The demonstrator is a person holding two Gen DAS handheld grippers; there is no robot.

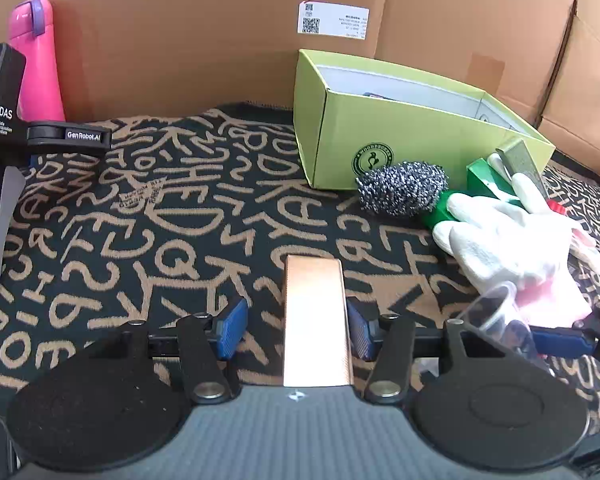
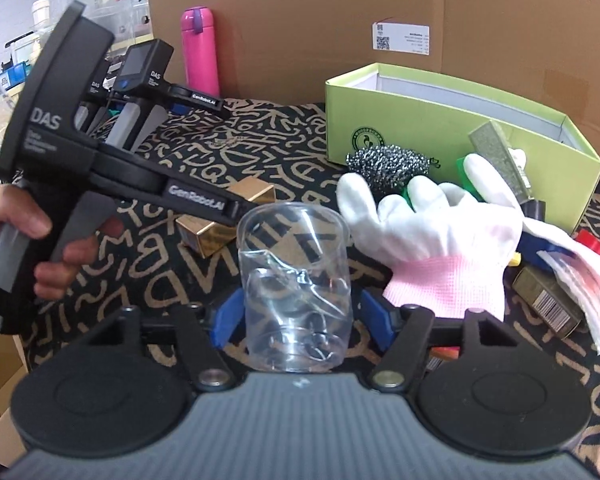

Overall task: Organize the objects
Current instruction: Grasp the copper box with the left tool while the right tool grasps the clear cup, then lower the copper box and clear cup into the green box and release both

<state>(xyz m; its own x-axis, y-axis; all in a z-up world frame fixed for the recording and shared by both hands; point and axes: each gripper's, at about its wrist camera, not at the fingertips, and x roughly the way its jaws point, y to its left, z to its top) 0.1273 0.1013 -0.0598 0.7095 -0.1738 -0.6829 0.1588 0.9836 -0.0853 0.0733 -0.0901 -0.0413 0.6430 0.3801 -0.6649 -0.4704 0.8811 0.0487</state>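
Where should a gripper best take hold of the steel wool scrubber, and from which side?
Grip the steel wool scrubber across its round wire ball, coming from above. The green box stands close behind it and the white glove lies against its green handle, so those sides look crowded; the top is free.

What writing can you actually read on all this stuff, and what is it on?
"DAS": grey handheld gripper, and again on the spare device.
"GenRobot.AI": the same gripper's arm, and the spare device's arm.
White shipping label on the cardboard box: too small to read.
Round seal on the green box: blurred.
Barcode: unreadable.
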